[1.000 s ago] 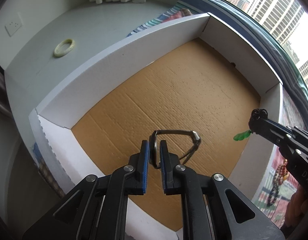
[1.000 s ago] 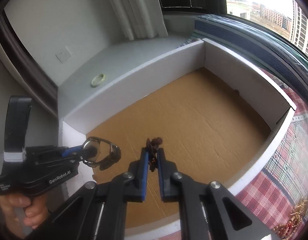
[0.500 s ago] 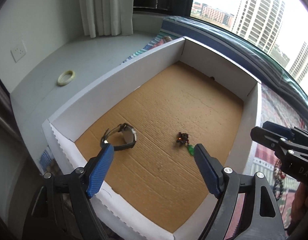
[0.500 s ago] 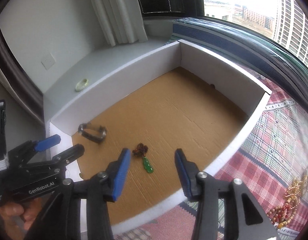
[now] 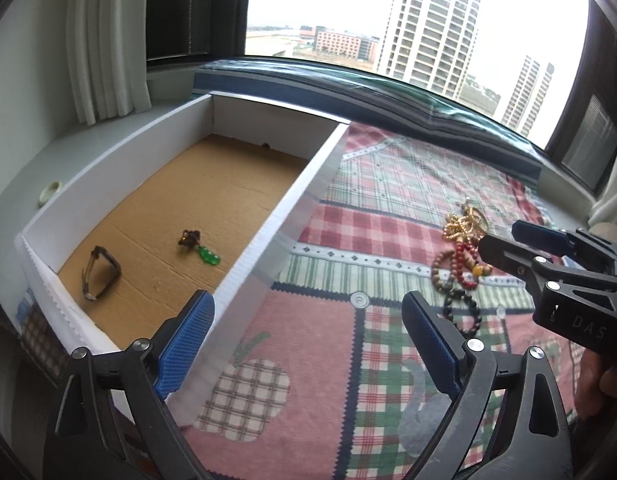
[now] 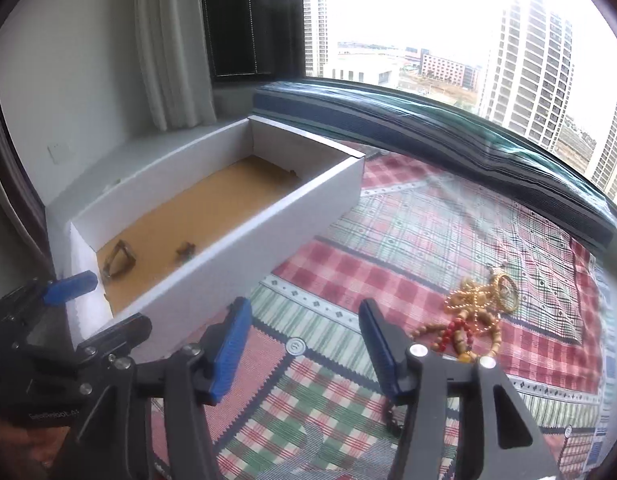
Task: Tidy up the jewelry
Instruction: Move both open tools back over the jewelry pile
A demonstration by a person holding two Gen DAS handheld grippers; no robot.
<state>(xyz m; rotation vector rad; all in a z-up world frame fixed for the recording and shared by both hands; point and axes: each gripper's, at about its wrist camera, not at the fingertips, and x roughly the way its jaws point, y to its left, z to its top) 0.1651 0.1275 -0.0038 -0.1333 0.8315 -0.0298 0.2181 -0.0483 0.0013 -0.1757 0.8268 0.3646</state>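
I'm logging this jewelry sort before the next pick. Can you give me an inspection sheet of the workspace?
Surface: patchwork plaid cloth covers the sill.
Job's things: white box with cardboard floor holds a watch and a green pendant, lying apart; a pile of bead bracelets and gold chains lies on the cloth outside the box.
Clutter: pale ring on the ledge behind the box.
Grippers: left gripper and right gripper both opening, nothing between the jaws, both over the cloth.
Cables: nothing seen.
Surroundings: white curtain, window onto high-rise buildings.
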